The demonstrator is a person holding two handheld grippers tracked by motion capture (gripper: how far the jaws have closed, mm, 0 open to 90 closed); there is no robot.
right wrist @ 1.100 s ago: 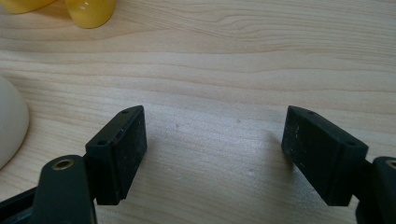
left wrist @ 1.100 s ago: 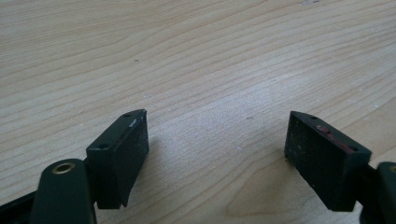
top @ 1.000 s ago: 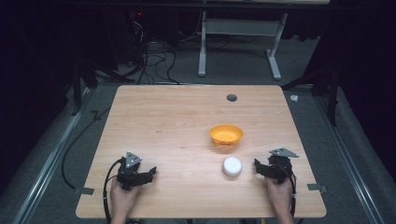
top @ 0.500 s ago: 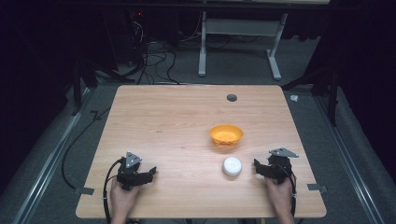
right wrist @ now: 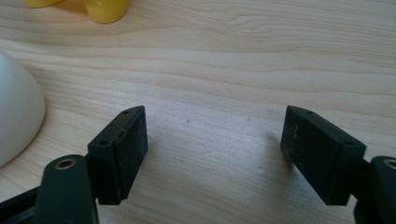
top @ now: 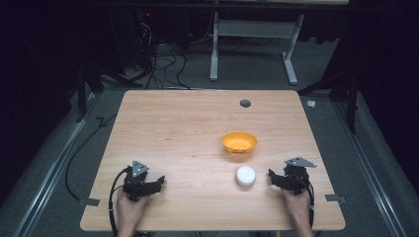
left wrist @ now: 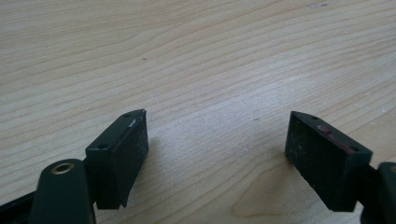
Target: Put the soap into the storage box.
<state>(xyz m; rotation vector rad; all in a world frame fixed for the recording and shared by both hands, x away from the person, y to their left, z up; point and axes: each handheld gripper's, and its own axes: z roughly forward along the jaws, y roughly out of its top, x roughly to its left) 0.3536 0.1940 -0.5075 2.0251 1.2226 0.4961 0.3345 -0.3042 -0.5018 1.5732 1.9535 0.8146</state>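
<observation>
I see both grippers low at the near edge of the table (top: 188, 123). Right gripper (top: 273, 177): jaws have just been closing a little, yet stand spread with bare wood between them. The white dome-shaped object (top: 245, 176) sits just beside it, apart from the pads, near the orange bowl (top: 239, 142). Left gripper (top: 159, 183): jaws spread, nothing between

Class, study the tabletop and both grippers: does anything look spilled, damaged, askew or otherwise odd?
Nothing stands out. The orange bowl sits upright and the white round object rests beside it, apart from it. The table shows no spill. The left gripper and right gripper rest open on the wood, holding nothing.
</observation>
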